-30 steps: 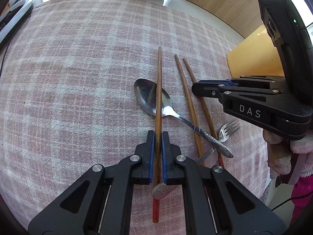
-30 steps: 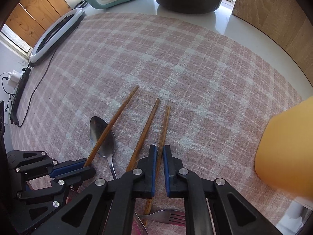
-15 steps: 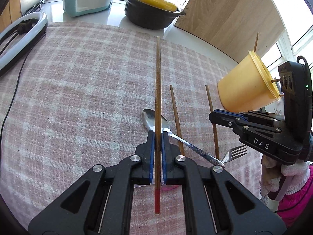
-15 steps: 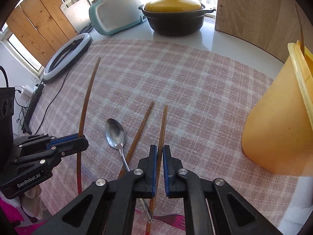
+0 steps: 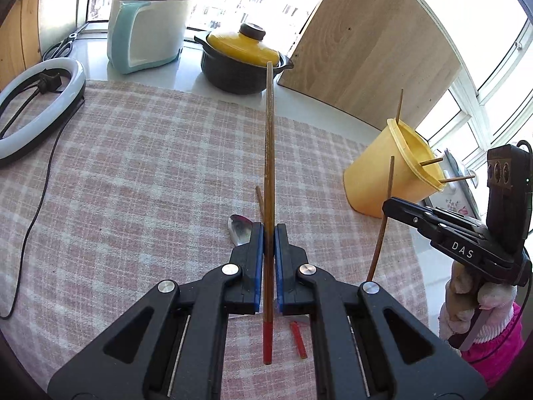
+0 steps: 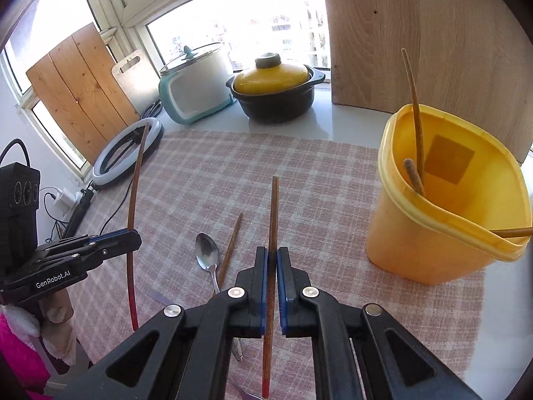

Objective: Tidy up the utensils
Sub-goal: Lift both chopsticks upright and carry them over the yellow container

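Left gripper: we have it pressed together on one red-tipped wooden chopstick, pinched nearer the red end, the long thin end running far and up, off the cloth.
Right gripper: we pinch a second chopstick the same way, held below its middle, thin tip pointing away from us.
Yellow tub: it stands on the far right of the plaid cloth, mouth open, with a few chopsticks already leaning inside.
Key relation: from our right gripper the tub lies to the right and a little farther off, near; from our left gripper it lies well to the right, beyond the right gripper. We judge the right hand the nearer one.
Axis: both held sticks run lengthwise along the fingers, so each needs tipping to enter the mouth end-first.
Left on cloth: a spoon and one more chopstick, just beside each other, near us.
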Tool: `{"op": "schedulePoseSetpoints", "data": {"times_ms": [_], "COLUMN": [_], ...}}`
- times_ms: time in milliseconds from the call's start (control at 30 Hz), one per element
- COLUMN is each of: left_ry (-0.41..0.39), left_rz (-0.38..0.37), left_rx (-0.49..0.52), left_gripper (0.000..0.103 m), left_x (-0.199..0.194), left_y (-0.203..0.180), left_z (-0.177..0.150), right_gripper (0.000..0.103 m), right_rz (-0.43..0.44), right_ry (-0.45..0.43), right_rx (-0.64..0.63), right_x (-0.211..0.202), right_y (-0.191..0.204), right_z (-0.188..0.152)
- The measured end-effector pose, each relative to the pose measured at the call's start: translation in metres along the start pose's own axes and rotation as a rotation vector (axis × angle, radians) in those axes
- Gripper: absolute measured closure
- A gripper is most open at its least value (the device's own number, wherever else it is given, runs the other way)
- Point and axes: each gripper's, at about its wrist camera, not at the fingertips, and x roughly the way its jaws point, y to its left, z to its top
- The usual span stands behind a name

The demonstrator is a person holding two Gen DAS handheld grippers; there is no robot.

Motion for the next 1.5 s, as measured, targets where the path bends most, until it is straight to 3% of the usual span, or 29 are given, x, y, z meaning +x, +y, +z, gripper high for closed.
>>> {"op": "schedulePoseSetpoints", "data": {"times_ms": [767, 1500], "left_ry": [-0.121, -0.239], "left_rz": [-0.137, -0.269], "left_rx": [0.131, 0.188], "left_gripper": [0.099, 0.099], "left_x": [-0.009, 0.032], "left_y": [-0.084, -0.16], "left_z": [0.054, 0.139], "right_gripper": [0.1, 0.1], "right_rz": [0.001, -0.124], "right_ry": [-0.335, -0.526], "right_rx": [0.138, 0.212], "right_x": [-0.125, -0.191], "right_y": [-0.04, -0.097], "right_z": [-0.002, 0.053]}}
